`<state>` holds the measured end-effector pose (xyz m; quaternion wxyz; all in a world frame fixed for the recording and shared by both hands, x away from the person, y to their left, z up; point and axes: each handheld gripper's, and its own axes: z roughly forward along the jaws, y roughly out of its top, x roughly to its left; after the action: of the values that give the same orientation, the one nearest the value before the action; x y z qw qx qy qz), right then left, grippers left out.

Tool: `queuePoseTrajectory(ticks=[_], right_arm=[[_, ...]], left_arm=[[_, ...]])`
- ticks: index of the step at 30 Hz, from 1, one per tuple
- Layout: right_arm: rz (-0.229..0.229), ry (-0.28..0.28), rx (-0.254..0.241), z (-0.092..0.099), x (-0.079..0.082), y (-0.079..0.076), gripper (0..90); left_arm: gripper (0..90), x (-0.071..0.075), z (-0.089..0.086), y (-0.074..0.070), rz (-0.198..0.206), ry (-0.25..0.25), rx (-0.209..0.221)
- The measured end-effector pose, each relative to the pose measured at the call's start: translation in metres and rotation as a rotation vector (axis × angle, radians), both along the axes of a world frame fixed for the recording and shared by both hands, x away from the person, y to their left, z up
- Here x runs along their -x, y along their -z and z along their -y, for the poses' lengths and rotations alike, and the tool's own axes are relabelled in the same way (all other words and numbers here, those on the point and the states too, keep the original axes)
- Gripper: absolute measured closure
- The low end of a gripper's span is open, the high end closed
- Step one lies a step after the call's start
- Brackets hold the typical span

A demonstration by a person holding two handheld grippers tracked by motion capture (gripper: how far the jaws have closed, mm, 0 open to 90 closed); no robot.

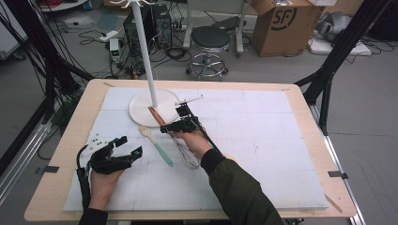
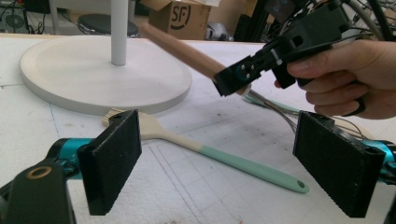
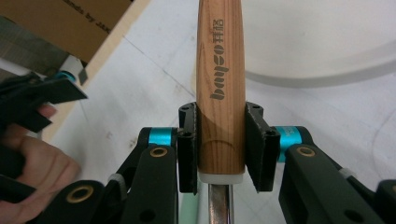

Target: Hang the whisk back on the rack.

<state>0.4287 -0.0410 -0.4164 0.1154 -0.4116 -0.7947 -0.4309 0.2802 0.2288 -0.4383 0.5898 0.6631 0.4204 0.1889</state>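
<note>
The right gripper (image 3: 220,149) is clamped on the wooden handle of a whisk (image 3: 220,79), its two pads pressed against either side of the handle close to where the metal stem leaves it. In the high view this gripper (image 1: 180,123) sits near the middle of the table (image 1: 75,117), with the whisk (image 1: 185,152) slanting from the edge of the stand base (image 1: 141,105) back toward the person, wire loops nearest the sleeve. From the left gripper view the handle (image 2: 187,51) is tilted, its free end raised above the base rim (image 2: 93,100) and clear of it. Just beside the whisk on its left lies a spatula (image 1: 157,145), pale blade toward the base and teal handle toward the person; its blade (image 2: 140,126) rests on the white mat (image 1: 263,154) close by the base rim. The left gripper (image 1: 123,149) stands wide with nothing between its pads (image 2: 114,161), resting low near the front left of the mat, well apart from the right one. The right half of the mat is bare right out to its edge, leaving wide room on that side. Counted: two grippers, one whisk, one spatula, one stand with a single white pole (image 1: 145,51) rising from its round base.
</note>
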Motion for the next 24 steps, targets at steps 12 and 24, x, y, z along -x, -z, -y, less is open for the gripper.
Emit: queuePoseTrajectory(ticks=[12,24], right_arm=[[0.043,0.025,-0.065,0.01,0.001,-0.015,69.6],[0.119,0.034,-0.167,0.016,0.002,-0.028,69.6]], left_arm=[[15.9,0.0,0.001,0.0,0.0,0.004,0.001],[15.9,0.0,0.001,0.0,0.003,0.0,0.003]])
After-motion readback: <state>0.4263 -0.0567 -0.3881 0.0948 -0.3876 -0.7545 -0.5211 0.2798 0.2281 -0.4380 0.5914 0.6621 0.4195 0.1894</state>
